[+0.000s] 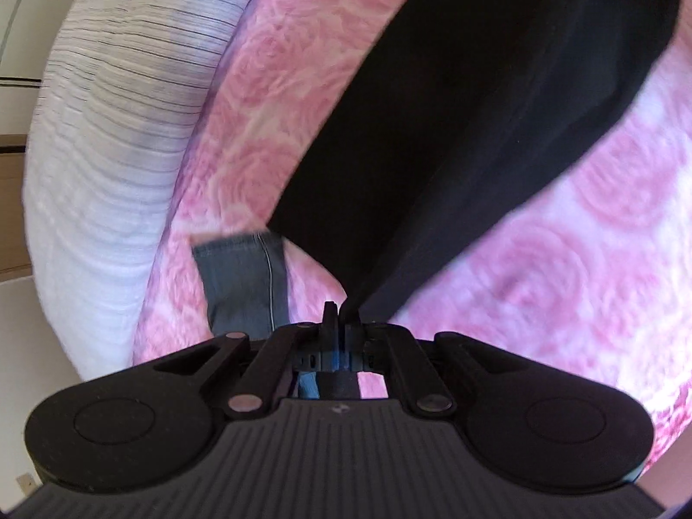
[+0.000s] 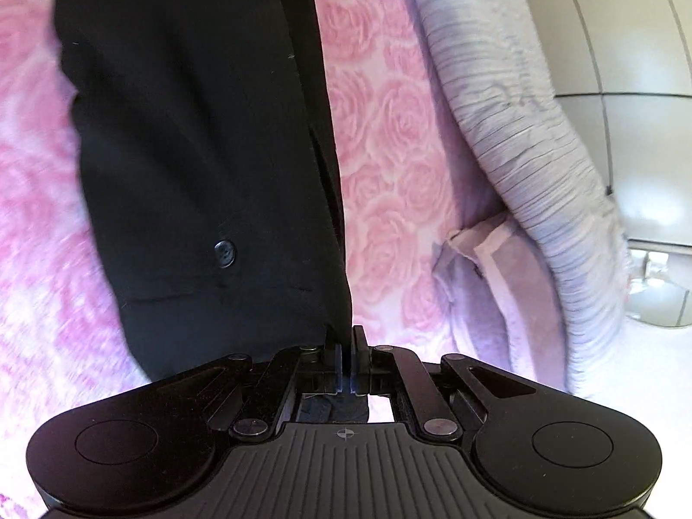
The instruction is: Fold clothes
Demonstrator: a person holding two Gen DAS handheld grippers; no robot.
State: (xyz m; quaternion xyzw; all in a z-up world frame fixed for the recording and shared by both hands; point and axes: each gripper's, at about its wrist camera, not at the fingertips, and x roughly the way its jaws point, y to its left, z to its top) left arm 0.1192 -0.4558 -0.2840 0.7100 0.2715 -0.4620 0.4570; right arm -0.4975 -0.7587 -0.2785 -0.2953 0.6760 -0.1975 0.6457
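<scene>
Both tongs are pressed together on fabric. The left tongs [image 1: 341,318] pinch an edge of the black garment [image 1: 454,129], which stretches up and away from them over the pink rose-patterned bedspread [image 1: 584,238]. The right tongs [image 2: 346,341] pinch another edge of the same garment [image 2: 194,129] — here it hangs as a broad dark panel to the left of the fingers.

**Progress.** The garment is held up off the bed at two points and is not yet laid flat. No fold is visible in it. Judged from this, the task is at an early stage: spreading, folding and setting down all remain. A grey denim piece [image 1: 242,281] lies on the bedspread and also appears unfolded, though only part of it shows.

**Differences between views.**
- The left wrist view shows the denim piece and a white striped cover [image 1: 108,151] along the bed edge.
- The right wrist view alone shows a dark button [image 2: 225,254] on the garment, a folded-back corner of lilac bedding [image 2: 484,268] and a tiled floor [image 2: 605,43] — none of which the left view shows.
</scene>
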